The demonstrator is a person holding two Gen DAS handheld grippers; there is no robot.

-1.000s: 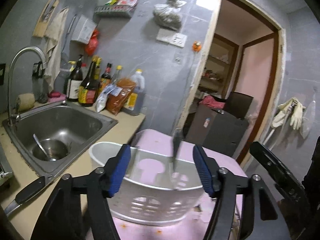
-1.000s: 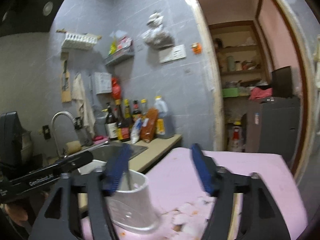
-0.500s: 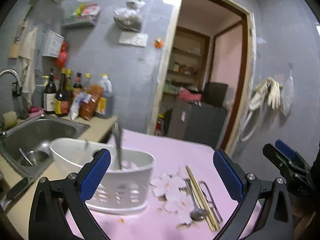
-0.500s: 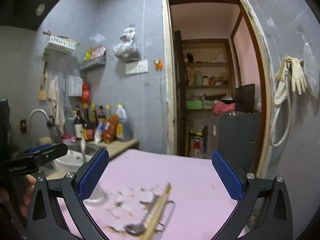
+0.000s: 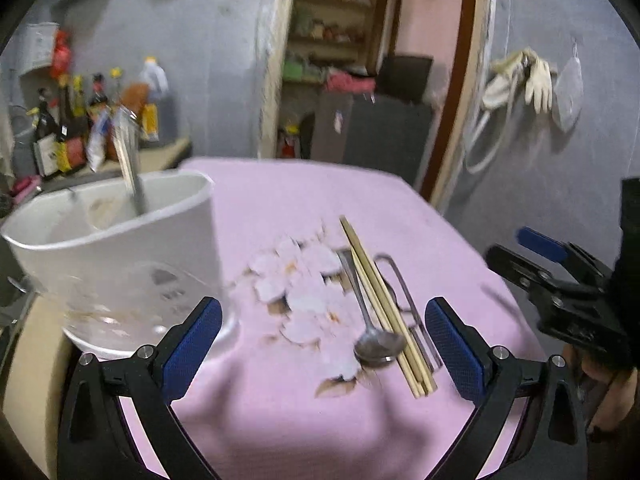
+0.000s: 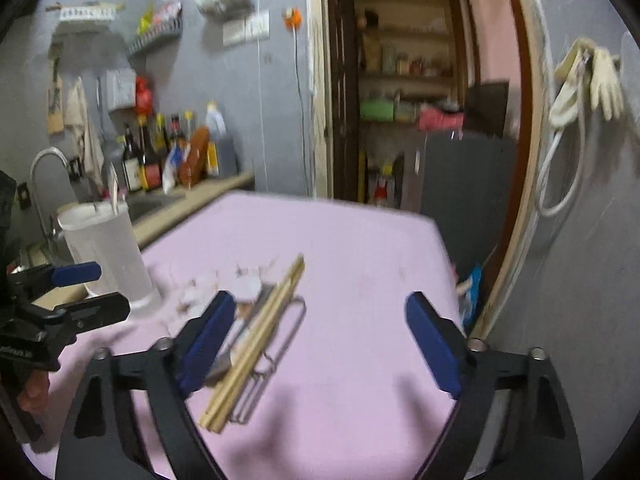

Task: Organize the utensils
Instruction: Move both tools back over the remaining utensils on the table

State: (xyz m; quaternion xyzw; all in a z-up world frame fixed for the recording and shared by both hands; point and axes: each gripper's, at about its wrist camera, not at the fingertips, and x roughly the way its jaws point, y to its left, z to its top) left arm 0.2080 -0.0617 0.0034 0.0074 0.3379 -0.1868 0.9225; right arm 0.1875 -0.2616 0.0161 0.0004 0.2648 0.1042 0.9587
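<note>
1. The remaining utensils are found bunched on the pink-covered worktop (image 5: 280, 208): a bundle of chopsticks (image 5: 384, 304), a spoon (image 5: 374, 344) with its bowl toward the camera, and a wire-handled utensil (image 5: 404, 292) just beside them.
2. Their long axes are seen running away from both tools, tilted slightly off the line of approach.
3. The white holder (image 5: 120, 264) is placed to the left, with one metal utensil (image 5: 130, 168) already standing in it.
4. The left tool (image 5: 320, 340) is held wide open and empty, the spoon bowl lying between its pads.
5. The right tool (image 6: 320, 344) is also spread wide and empty; in its view the chopsticks (image 6: 256, 340) are just beside its left pad.
6. The right tool is judged nearer the bundle, so a crosswise closing on the chopsticks is favoured.
</note>
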